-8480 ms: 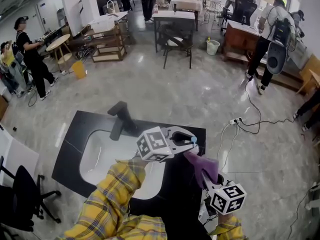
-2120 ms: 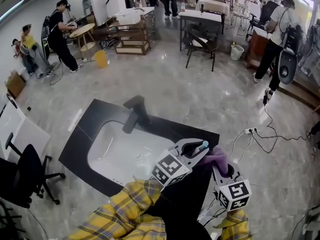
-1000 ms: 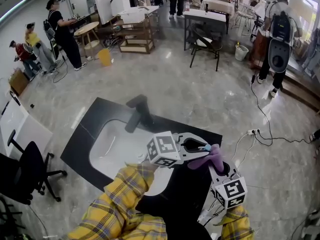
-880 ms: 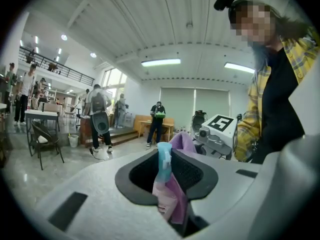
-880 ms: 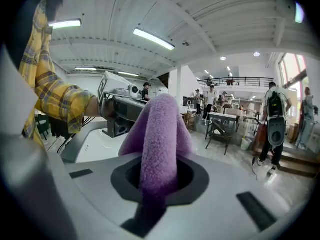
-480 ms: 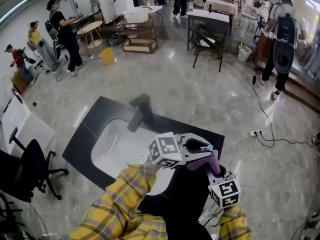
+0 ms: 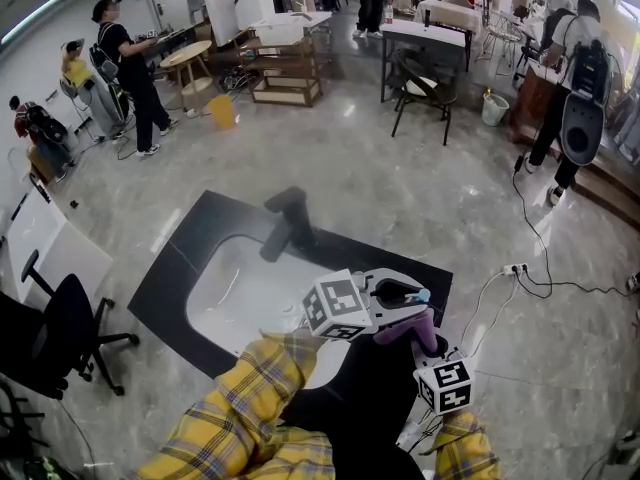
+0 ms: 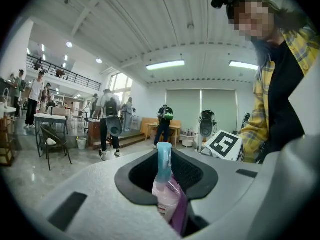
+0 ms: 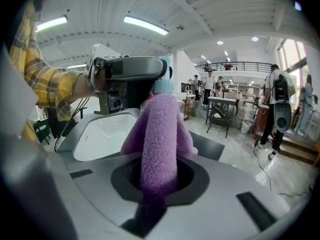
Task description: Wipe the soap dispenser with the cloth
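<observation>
The soap dispenser (image 8: 163,186) is a pink bottle with a light-blue pump top (image 7: 419,295). My left gripper (image 7: 404,293) is shut on it and holds it upright above the right end of the black counter. The purple cloth (image 9: 159,139) hangs bunched from my right gripper (image 9: 154,186), which is shut on it. In the head view the cloth (image 7: 406,328) lies against the near side of the dispenser, just under the left jaws. My right gripper (image 7: 426,346) sits below and to the right of the left one. The cloth (image 8: 180,215) also shows beside the bottle in the left gripper view.
A white sink basin (image 7: 243,290) is set in the black counter (image 7: 183,263), with a black faucet (image 7: 287,218) at its far edge. A power strip (image 7: 511,268) with cables lies on the floor to the right. An office chair (image 7: 45,333) stands at the left; people, tables and chairs are farther off.
My right gripper has sunk a little with the cloth, sliding it down along the dispenser. The left gripper has kept the bottle in place.
</observation>
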A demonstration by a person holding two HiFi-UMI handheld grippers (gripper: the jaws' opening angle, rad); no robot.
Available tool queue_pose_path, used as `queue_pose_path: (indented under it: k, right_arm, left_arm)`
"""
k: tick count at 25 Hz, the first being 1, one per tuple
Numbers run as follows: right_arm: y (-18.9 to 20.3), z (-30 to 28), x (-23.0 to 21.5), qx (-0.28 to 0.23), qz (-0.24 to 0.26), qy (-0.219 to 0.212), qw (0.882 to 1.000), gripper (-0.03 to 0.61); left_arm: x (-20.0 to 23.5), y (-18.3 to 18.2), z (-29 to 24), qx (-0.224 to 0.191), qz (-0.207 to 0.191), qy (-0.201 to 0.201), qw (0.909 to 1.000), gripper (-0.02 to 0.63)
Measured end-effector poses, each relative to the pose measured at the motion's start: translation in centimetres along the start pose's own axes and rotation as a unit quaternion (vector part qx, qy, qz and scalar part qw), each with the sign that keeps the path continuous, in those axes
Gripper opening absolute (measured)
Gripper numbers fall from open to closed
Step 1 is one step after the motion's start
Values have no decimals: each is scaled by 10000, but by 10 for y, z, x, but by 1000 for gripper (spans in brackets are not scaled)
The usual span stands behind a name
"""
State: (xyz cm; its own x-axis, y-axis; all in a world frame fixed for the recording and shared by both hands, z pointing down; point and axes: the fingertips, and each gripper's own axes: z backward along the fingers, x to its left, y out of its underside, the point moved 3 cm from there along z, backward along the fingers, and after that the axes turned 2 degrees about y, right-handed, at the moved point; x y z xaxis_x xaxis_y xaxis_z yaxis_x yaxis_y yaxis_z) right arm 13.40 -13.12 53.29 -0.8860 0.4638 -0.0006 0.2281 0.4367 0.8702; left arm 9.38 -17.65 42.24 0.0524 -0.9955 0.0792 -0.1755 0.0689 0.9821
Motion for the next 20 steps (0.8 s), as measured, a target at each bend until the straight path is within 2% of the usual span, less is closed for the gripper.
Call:
queue_pose_path:
  k: [4, 7, 11, 16, 20]
  right_arm:
    - [3, -2, -1, 95, -156, 49, 9998, 37]
    - [2, 3, -2, 76, -187, 159, 9997, 37]
    - [-1, 14, -7, -58, -378, 344, 9987, 37]
    - [-3, 23, -7, -87, -364, 479, 9981, 37]
    - [-5, 29, -6, -113, -393, 561, 9976, 37]
  left_arm:
    - [2, 0, 3, -74, 94, -247, 9996, 81]
    - [-1, -2, 9, -251, 219, -539, 9980, 186]
    - [-13, 10, 5, -167, 294, -1123, 9931, 210]
    - [-13, 20, -4, -21, 69, -2217, 9751, 210]
    - [-5, 21, -7, 24, 132, -2716, 9623, 210]
